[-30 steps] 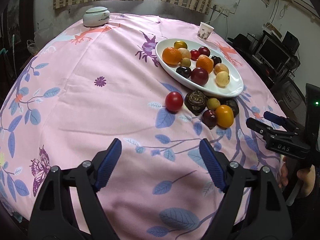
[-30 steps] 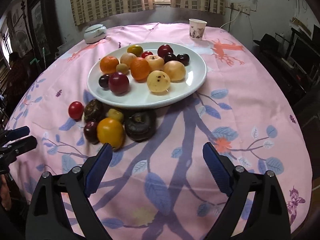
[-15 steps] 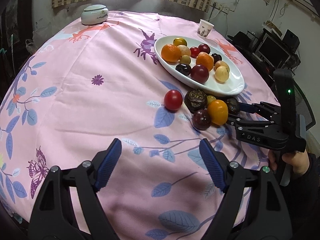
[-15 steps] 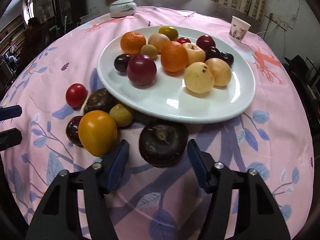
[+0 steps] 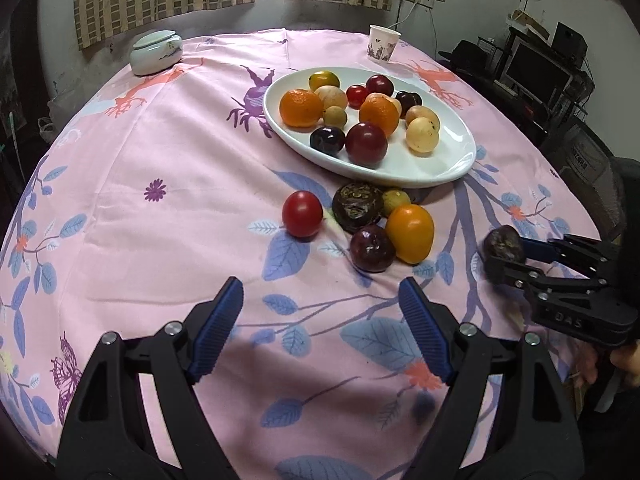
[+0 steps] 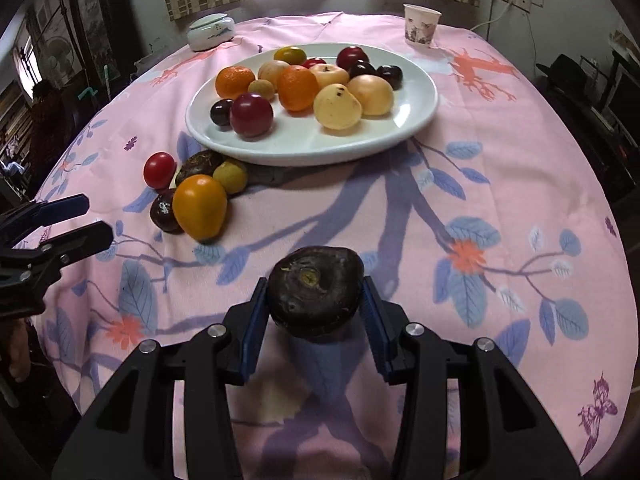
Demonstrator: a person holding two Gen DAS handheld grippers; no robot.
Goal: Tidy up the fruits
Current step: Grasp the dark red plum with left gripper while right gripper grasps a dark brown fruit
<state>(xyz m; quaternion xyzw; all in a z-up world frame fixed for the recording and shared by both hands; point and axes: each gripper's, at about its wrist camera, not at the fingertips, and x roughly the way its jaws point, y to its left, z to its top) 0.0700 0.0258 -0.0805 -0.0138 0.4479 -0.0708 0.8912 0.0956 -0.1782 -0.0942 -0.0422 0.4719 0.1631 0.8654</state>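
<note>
My right gripper (image 6: 314, 312) is shut on a dark wrinkled fruit (image 6: 315, 291) and holds it above the pink cloth, near the table's front; it also shows in the left wrist view (image 5: 503, 245). A white oval plate (image 6: 416, 92) holds several fruits. Beside its near rim lie a red tomato (image 5: 302, 213), a dark wrinkled fruit (image 5: 357, 202), a small green fruit (image 5: 396, 200), an orange fruit (image 5: 410, 233) and a dark plum (image 5: 372, 249). My left gripper (image 5: 320, 320) is open and empty, short of this cluster.
A paper cup (image 6: 421, 25) stands behind the plate on the right. A lidded ceramic pot (image 6: 211, 32) stands at the far left. The round table (image 5: 120, 184) drops away at its edges. Shelves with a monitor (image 5: 538, 69) stand to the right.
My right gripper has closed on the dark fruit that lay in front of the plate and pulled it back off the cloth. My left gripper stays open and nearly still.
</note>
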